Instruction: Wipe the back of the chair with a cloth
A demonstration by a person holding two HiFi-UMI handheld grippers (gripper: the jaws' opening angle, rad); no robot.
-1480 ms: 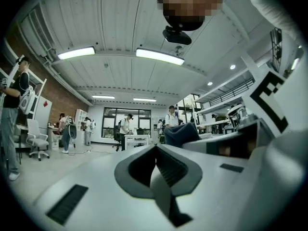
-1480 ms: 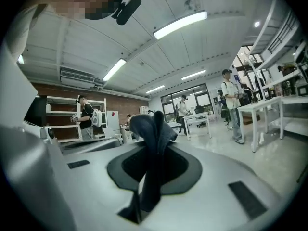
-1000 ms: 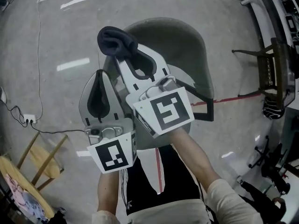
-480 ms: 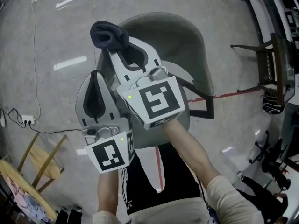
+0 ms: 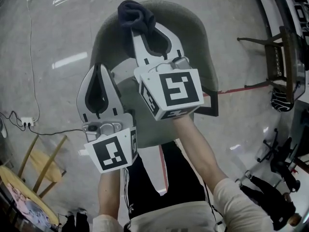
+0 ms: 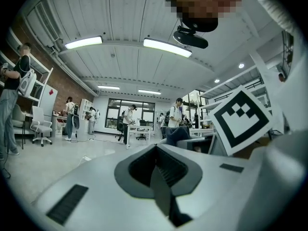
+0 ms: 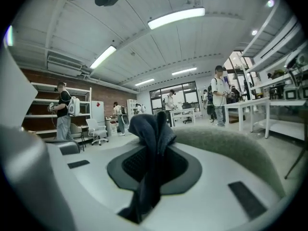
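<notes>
The right gripper (image 5: 141,27) pinches the dark cloth (image 5: 136,12) at the top edge of the grey chair back (image 5: 193,28). The left gripper (image 5: 99,69), its jaws pressed together on nothing, hangs at the left edge of the back, with bare floor (image 5: 53,37) beside it.

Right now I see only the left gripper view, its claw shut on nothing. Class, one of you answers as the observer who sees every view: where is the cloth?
Observer: The dark cloth is pinched in the right claw.
Operator: Is it at the chair?
Observer: Yes. In the head view it sits at the top rim of the grey chair back; I can't confirm contact.
Operator: And where does my claw point?
Observer: The left claw has its tip by the chair back's left edge, nearer the person than the right claw.
</notes>
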